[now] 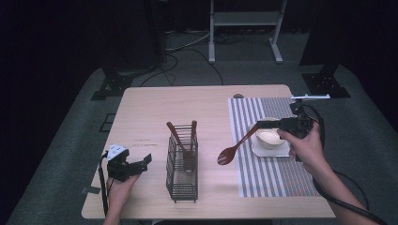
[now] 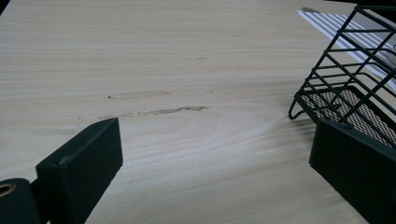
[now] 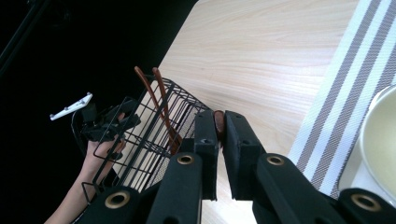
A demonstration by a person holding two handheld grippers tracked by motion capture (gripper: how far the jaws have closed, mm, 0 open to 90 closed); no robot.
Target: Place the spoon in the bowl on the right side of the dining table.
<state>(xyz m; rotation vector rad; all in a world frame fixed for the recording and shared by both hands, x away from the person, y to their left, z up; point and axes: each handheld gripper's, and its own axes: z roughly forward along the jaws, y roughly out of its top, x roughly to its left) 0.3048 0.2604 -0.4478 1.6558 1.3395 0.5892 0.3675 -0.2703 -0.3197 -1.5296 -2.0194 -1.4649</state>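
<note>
I am seeing the right gripper (image 1: 261,124) pinching the handle of a brown spoon (image 1: 234,146); its bowl is hanging left of the striped mat (image 1: 267,178), seemingly clear of the table (image 1: 145,112); the left gripper (image 1: 146,161) is resting spread beside the wire basket (image 1: 182,166).

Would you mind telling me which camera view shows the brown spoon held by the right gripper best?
The high view: the whole spoon shows, its handle in the right gripper, its bowl above the table. The right gripper view shows just a sliver of handle between the fingers.
</note>
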